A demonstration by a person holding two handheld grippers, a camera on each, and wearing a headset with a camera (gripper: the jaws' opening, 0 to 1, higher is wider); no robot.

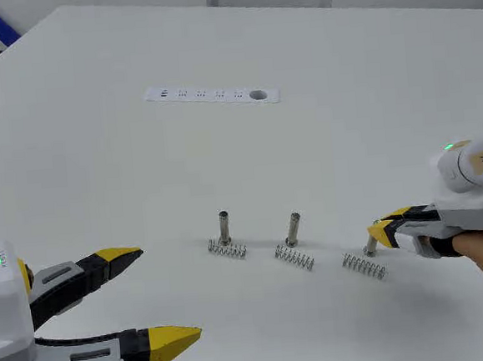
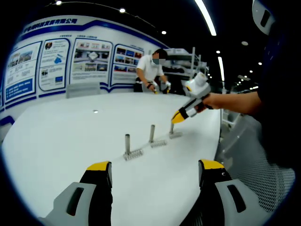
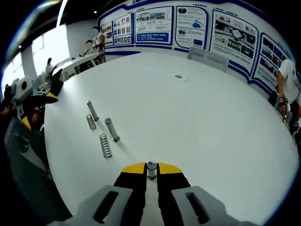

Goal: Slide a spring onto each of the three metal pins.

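Three upright metal pins stand in a row on the white table (image 1: 99,175): left pin (image 1: 224,226), middle pin (image 1: 294,227), right pin (image 1: 370,245). A loose spring lies in front of each: left spring (image 1: 228,248), middle spring (image 1: 294,257), right spring (image 1: 364,265). My right gripper (image 1: 383,231) is shut on the right pin (image 3: 151,169), whose top shows between the yellow tips. My left gripper (image 1: 158,296) hangs open and holds nothing, near the front left, well apart from the pins (image 2: 127,143).
A white power strip (image 1: 211,94) lies flat further back on the table. In the left gripper view a person (image 2: 150,70) stands far behind the table, by wall posters. The table edge runs close on the right side in that view.
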